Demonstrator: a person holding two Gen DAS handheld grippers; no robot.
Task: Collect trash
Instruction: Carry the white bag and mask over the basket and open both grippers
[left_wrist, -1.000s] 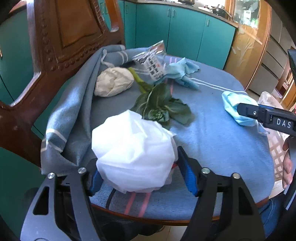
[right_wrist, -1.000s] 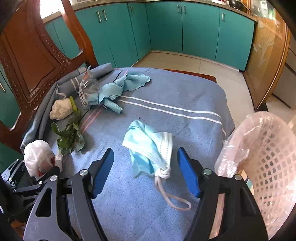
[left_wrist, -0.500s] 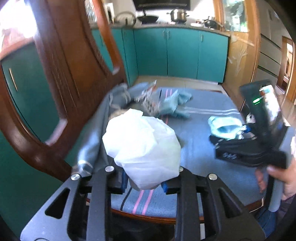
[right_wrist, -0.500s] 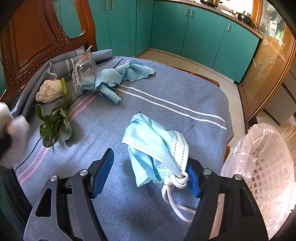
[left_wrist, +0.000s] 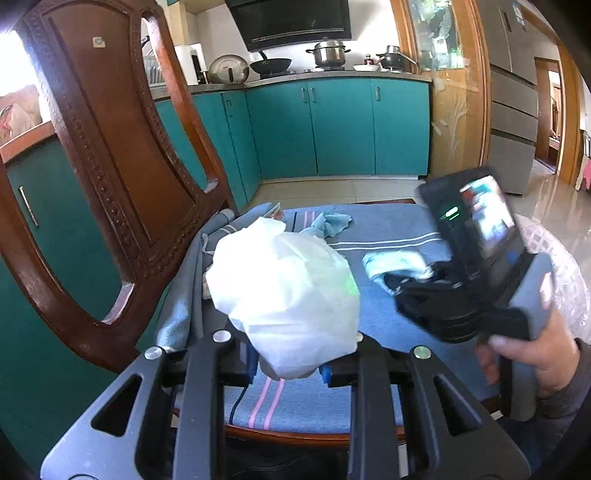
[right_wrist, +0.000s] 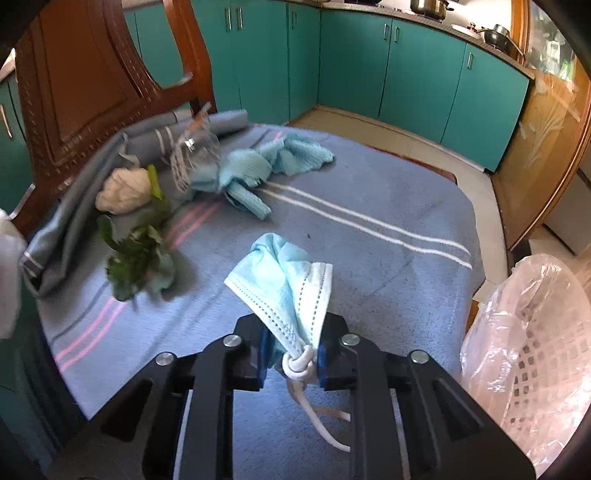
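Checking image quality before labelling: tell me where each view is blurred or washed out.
Left wrist view: the right gripper is motion-smeared, and the white bag in the left gripper is overexposed. Right wrist view: sharp on the mask, leaves slightly blurred.

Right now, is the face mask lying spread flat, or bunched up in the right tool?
Bunched up: the face mask is crumpled, pinched at its knotted ear loops inside the right tool.
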